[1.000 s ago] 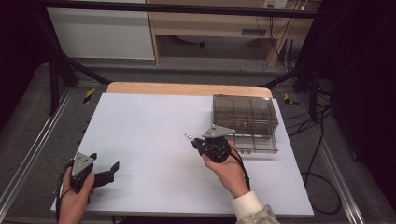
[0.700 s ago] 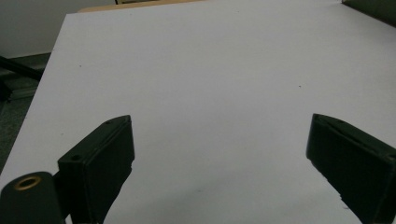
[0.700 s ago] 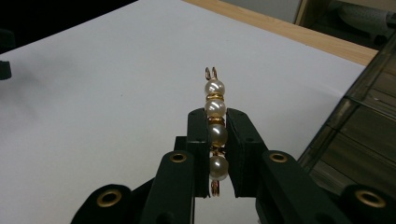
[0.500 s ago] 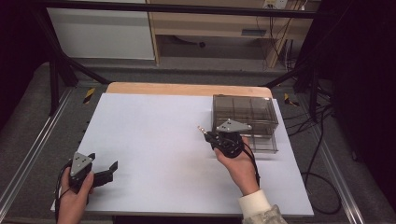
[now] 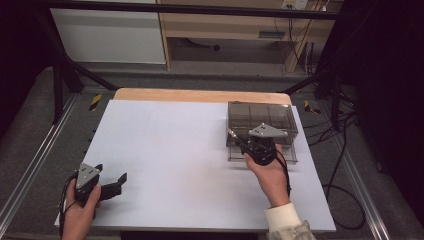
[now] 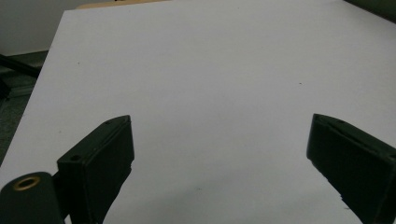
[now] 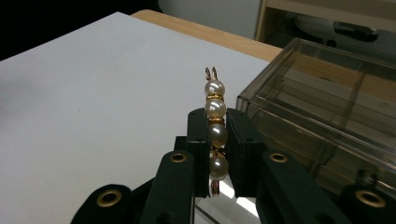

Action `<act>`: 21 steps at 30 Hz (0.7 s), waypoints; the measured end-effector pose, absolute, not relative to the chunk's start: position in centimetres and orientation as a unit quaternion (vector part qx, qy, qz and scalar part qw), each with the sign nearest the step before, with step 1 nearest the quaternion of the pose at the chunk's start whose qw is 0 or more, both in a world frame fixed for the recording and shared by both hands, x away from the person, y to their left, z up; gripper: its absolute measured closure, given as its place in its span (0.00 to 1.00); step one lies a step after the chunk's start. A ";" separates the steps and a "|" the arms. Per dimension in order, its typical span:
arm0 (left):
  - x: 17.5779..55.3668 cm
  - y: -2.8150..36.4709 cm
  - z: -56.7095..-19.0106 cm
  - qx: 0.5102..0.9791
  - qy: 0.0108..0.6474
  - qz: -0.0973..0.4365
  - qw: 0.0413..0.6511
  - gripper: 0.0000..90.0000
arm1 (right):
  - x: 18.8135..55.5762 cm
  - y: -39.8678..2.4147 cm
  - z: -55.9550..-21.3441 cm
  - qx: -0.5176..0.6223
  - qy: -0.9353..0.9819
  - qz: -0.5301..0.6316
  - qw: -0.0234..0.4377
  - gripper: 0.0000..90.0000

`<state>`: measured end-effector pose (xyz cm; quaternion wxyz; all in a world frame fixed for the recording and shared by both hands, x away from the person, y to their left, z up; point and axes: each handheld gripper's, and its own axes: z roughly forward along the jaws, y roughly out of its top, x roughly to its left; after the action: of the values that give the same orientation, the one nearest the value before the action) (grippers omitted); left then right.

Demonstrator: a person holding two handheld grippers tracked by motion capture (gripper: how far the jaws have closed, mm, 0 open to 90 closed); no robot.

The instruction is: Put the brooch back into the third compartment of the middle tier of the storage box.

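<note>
Four pearls on a thin gold pin (image 7: 215,122) look light, slippery and fragile; my right tongs (image 7: 217,140) are clamped on its middle, beside the clear box (image 7: 327,116). My left tongs (image 6: 219,163) gape empty above the table (image 5: 165,140).

1. Two grippers: the left gripper (image 5: 111,186) and the right gripper (image 7: 217,135).
2. One pearl hair clip (image 7: 215,122), with four pearls in a row.
3. One clear plastic box (image 5: 261,116) with compartments.
4. One white table (image 5: 170,145).
</note>
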<state>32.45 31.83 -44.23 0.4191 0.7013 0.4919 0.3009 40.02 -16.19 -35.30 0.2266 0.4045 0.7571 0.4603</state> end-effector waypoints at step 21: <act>32.3 31.8 -44.1 0.703 0.489 0.302 0.419 0.08 | 40.1 -19.8 -34.5 0.428 0.743 0.440 0.266 0.90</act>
<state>32.27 31.79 -44.10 0.4187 0.7030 0.4891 0.3021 40.12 -19.82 -34.48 0.2665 0.4281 0.7429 0.4403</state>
